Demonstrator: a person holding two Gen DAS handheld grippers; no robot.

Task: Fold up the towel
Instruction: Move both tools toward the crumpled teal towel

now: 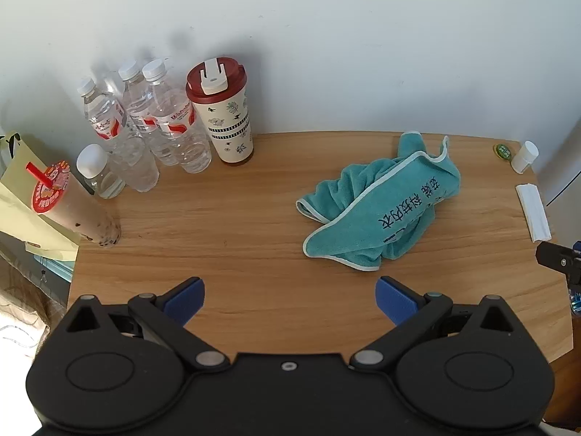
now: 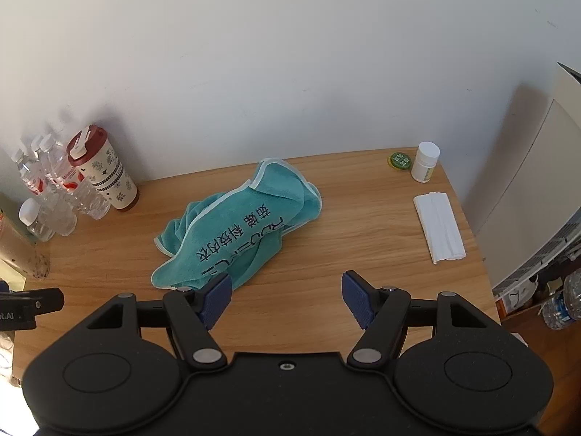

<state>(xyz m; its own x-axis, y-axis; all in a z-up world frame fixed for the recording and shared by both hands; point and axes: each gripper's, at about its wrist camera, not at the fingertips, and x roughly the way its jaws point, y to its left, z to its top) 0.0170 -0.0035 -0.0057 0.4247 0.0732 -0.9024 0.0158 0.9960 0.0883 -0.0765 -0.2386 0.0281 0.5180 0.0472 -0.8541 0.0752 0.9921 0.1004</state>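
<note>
Right wrist view showed the crumpled towel [image 2: 236, 232] lying slantwise, nearest the wide-open right hand-held gripper [image 2: 287, 299], while the left hand-held gripper [image 1: 289, 303] was wide open too

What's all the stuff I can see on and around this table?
Towel: one, teal, crumpled mid-table.
Water bottles: at least four, clear, white caps, back left.
Tumbler: one, cream, dark red lid, beside bottles.
Milk tea cup: one, red straw, left edge.
Pill bottle: one, white, back right.
Small round lid: one, green, beside it.
Folded paper: one, white, right side.
Table: one, wood.
Left tool: black, blue pads, open.
Right tool: same, open.
</note>
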